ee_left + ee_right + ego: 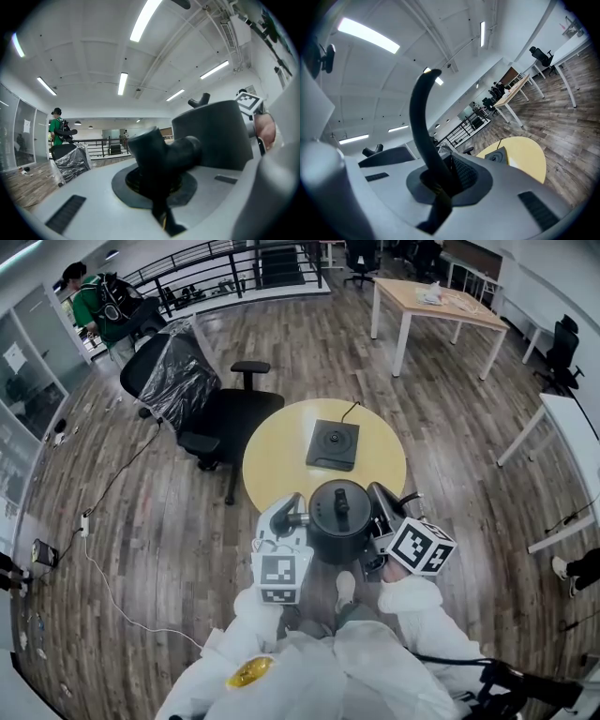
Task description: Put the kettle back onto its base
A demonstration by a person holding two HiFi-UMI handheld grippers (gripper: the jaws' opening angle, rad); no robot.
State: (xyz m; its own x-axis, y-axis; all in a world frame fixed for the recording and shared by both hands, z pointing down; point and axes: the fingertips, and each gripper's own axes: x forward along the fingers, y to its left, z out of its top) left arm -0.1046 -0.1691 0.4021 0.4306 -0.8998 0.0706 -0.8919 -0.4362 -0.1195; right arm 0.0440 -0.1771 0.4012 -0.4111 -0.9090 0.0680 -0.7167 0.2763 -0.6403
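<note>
The black kettle [338,519] hangs between my two grippers, just over the near edge of the round yellow table [281,460]. My left gripper [292,517] is shut on the kettle's short black spout [161,152], and the dark kettle body [215,136] rises right behind it. My right gripper [380,512] is shut on the curved black handle [421,117]. The square black base [332,444] lies beyond the kettle near the table's middle, with its cord running off the far side. The right gripper view also shows the base [498,156] on the yellow table [529,157].
A black office chair [202,395] draped in plastic stands left of the table. A wooden desk [436,304] is at the back and a white desk [572,427] at the right. Cables [103,587] trail over the wood floor at left. A person in green [94,301] stands far back left.
</note>
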